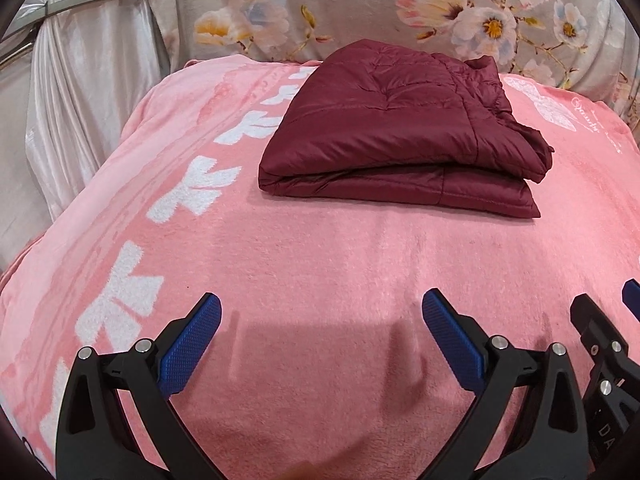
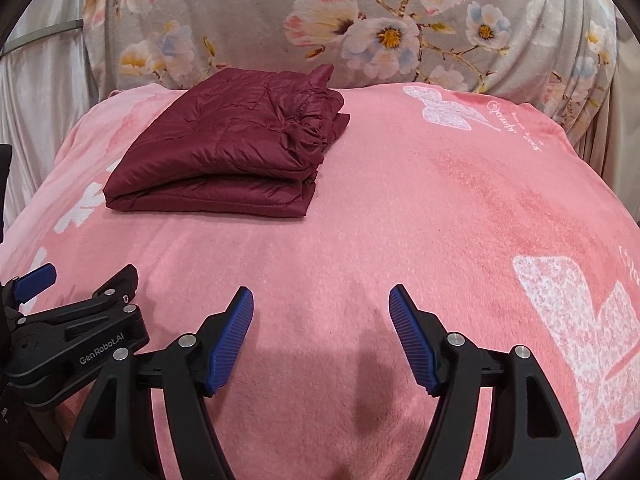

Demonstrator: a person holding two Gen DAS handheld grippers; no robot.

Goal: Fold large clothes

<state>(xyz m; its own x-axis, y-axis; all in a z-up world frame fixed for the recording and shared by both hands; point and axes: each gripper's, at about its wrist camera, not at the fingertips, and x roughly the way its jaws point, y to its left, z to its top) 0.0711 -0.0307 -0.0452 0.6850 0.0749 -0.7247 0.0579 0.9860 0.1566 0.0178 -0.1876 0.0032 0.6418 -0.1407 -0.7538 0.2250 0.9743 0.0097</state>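
Maroon quilted jacket (image 1: pixel 400 136) lies folded, upper centre; left gripper (image 1: pixel 322 344) and right gripper (image 2: pixel 322 336) fingers spread, empty. Judgement: tuck loose corner, keep clear.

One folded jacket (image 1: pixel 400 136), two grippers (image 1: pixel 322 312)

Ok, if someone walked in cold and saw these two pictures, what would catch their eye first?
First the dark red quilted jacket, folded into a neat bundle and lying alone on the far part of the pink blanket, in front of a floral cloth hung behind. Next, both blue-padded tongs, left and right, wide open and empty over bare blanket near the camera, well short of the jacket.
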